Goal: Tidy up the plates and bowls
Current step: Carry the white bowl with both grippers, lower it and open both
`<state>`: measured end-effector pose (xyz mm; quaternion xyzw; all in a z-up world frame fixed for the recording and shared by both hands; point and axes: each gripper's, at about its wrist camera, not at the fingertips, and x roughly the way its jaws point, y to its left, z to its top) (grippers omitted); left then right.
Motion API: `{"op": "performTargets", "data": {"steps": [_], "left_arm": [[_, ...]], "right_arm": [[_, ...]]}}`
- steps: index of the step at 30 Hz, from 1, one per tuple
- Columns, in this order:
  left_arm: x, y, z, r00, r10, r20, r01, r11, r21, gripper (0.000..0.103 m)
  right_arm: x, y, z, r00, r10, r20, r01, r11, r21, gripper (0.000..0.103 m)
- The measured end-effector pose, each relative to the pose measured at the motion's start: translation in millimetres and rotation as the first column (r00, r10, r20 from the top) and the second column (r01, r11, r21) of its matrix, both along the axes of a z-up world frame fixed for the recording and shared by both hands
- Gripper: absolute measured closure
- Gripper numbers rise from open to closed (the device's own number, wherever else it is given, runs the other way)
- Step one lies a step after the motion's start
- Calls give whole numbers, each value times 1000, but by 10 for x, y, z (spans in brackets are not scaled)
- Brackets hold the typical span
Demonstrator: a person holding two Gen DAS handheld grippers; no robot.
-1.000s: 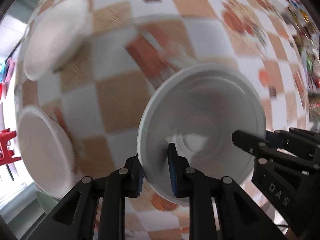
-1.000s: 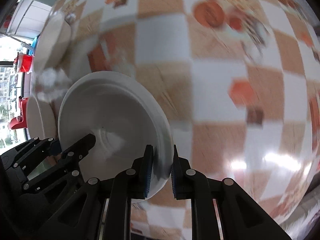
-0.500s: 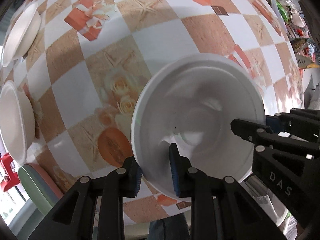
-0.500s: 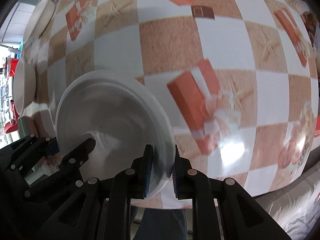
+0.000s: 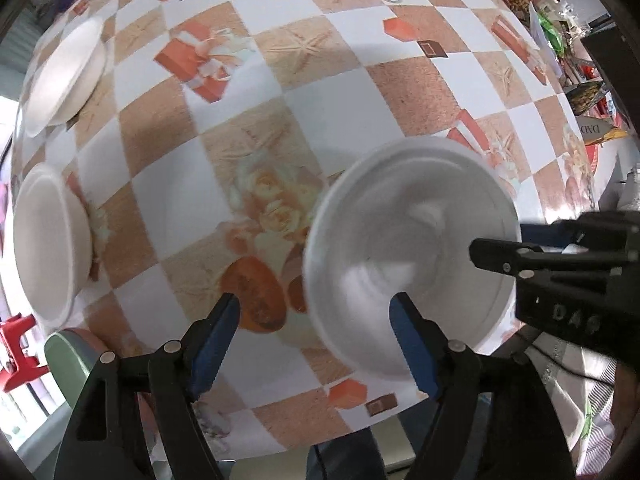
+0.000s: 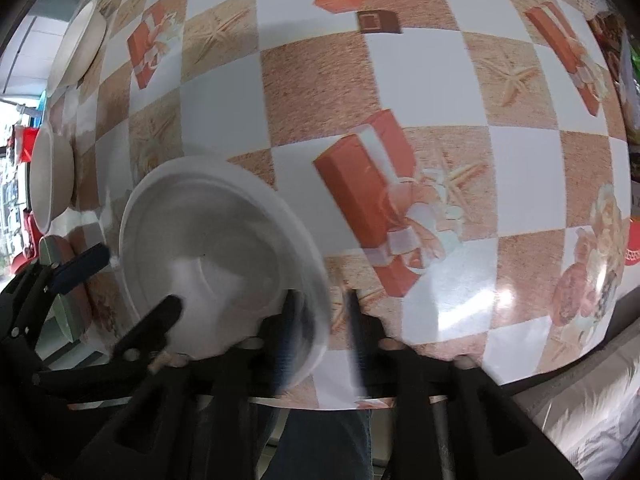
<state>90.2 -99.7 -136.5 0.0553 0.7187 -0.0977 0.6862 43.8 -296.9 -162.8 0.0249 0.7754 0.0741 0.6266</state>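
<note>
A white plate (image 5: 412,248) lies near the front edge of the checked table; it also shows in the right wrist view (image 6: 216,256). My left gripper (image 5: 316,332) is open, its fingers standing either side of the plate's near left rim. My right gripper (image 6: 320,328) is opening, blurred, with the plate's right rim between its fingers. Two white bowls (image 5: 52,248) (image 5: 64,76) sit at the table's left side.
The checked tablecloth (image 6: 400,80) runs far and right with open surface. A green chair back (image 5: 68,360) and a red stool (image 5: 16,348) stand off the left edge. Clutter (image 5: 580,80) lines the far right.
Both grippers held the plate's rim and carried it toward the near edge. Now the left gripper has opened wide and the right one is opening; the plate rests on the table.
</note>
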Motion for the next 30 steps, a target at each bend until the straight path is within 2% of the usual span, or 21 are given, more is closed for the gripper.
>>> {"op": "performTargets", "data": {"steps": [1,9,13,17,22,24,30], "left_arm": [[-45,59,36,1000,1,1,-1,1000,0,23],[-362,531,242,1000,20,-12,-20,1000,-23,23],[-485,752,398,997,69,21,-68,997,-27,23],[-525,1046,582,986,155,60,-154,988,-20,23],[-435,1374,737,956,270,110,-270,963,-14,23],[-324,1383,669,941,315,126,-315,949,-14,23],[-160,1941,578,894,420,156,-428,903,22,23]], "right_arm": [[42,-63,66,1000,-9,11,9,1000,-4,21],[137,-255,362,993,-82,87,85,996,-36,21],[203,-207,576,989,-80,124,84,996,-28,21],[279,3,770,987,-41,159,42,999,-7,21],[342,456,892,983,26,180,-32,999,28,21],[352,657,903,982,62,180,-69,997,35,21],[332,1262,809,974,138,178,-150,987,53,21]]}}
